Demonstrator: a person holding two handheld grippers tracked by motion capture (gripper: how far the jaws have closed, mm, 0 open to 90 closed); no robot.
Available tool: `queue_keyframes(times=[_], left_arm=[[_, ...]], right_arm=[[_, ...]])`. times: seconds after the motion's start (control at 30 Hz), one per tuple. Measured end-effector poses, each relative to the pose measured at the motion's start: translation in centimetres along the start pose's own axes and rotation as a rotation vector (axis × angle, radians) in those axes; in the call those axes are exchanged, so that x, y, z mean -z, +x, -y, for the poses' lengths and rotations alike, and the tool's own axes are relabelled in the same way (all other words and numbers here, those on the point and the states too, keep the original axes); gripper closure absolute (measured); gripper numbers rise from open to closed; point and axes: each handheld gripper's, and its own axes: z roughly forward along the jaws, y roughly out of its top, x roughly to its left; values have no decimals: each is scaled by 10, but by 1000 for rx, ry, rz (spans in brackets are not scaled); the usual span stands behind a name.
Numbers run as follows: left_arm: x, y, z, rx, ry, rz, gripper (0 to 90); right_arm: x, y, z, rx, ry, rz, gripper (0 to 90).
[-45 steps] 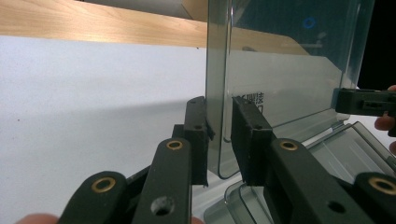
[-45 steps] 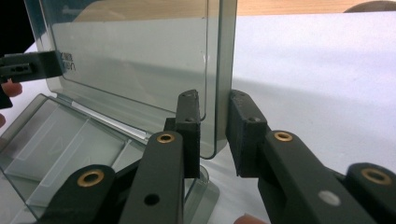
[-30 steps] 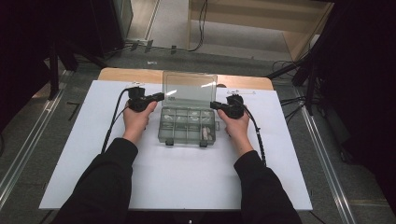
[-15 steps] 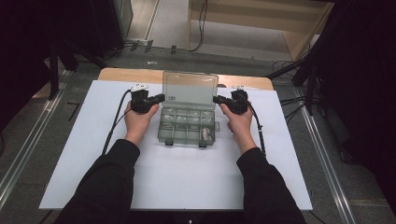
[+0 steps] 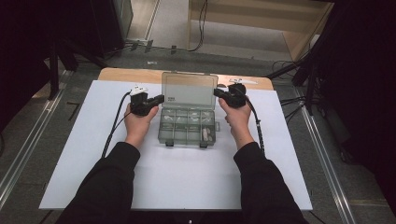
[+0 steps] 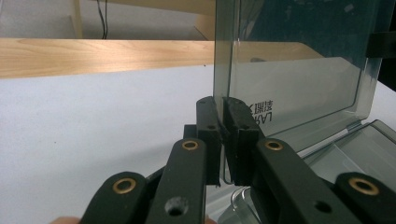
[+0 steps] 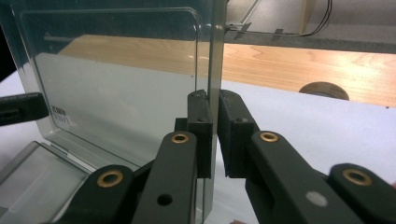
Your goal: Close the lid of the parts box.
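Now the clear lid point(image 5: 189, 89) of the compartment box point(image 5: 187, 127) is stood upright, raised further than a second ago, when it leaned lower. Its left edge is pinched by the left gripper point(image 6: 223, 105) and its right edge by the right gripper point(image 7: 214, 95), whose jaws have just been closing on that edge. The box is judged fully opened, its base resting between the hands on the white table point(image 5: 84, 154).

We see a glossy clear-plastic lid point(image 6: 299, 70), matt black plastic hand-held gripper point(image 6: 225, 140) pads, smooth white paper point(image 5: 93, 154) and a wood-grained tabletop point(image 5: 126, 74).
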Motion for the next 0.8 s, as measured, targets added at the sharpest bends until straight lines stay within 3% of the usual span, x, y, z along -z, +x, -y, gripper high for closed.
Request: queue_keyframes(times=[0.13,0.27,0.33,0.4,0.57,0.7,0.8], left_arm=[[2,3,-1,25,11,26,837],[8,5,-5,57,25,66,709],[14,7,-10,64,19,78,701],[18,8,-14,67,14,83,709],[21,17,-27,108,22,50,889],[13,22,-31,126,61,41,899],[5,25,-34,146,76,57,900]], right_arm=[[1,2,1,15,-10,3,833],[3,3,4,25,-22,1,833],[4,2,5,29,-31,-8,833],[5,2,6,44,-44,-13,832],[7,5,7,67,-47,7,831],[8,4,10,84,-67,-4,831],[10,4,14,103,-90,-9,831]])
